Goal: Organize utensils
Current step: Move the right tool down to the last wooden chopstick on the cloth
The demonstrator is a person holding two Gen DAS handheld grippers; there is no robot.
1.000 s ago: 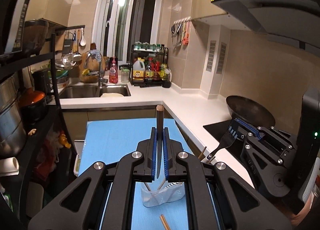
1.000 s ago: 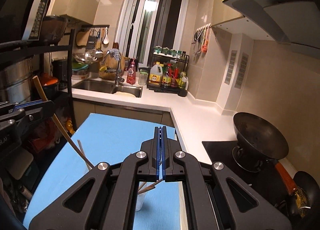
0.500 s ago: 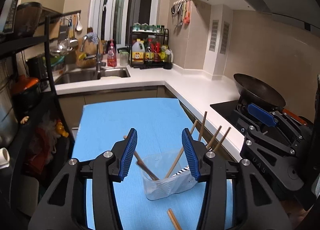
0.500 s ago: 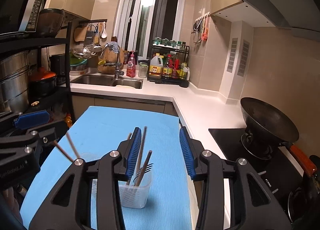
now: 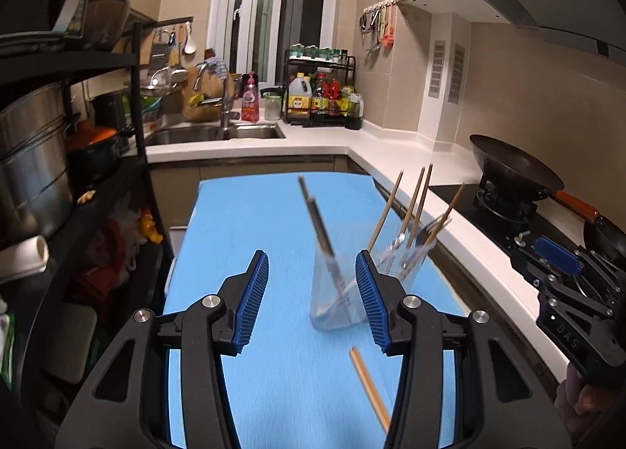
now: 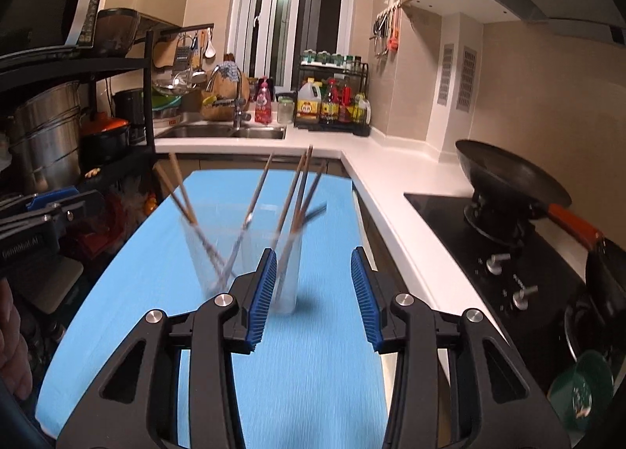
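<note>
both grippers, left [image 5: 312, 300] and right [image 6: 311, 298], were held half open and empty; the cups [image 5: 339, 294] could be tipped if brushed while the chopsticks [image 5: 369, 388] were fetched.

White letters "DAS" mark the right gripper [image 5: 579, 292]; lettering on the left gripper [image 6: 23, 249] is too blurred to read.

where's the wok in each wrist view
left wrist: the wok sits at the right edge, on the stove, above the right gripper.
right wrist: the wok sits right of centre, on the stove.
shared landmark: the blue mat.
</note>
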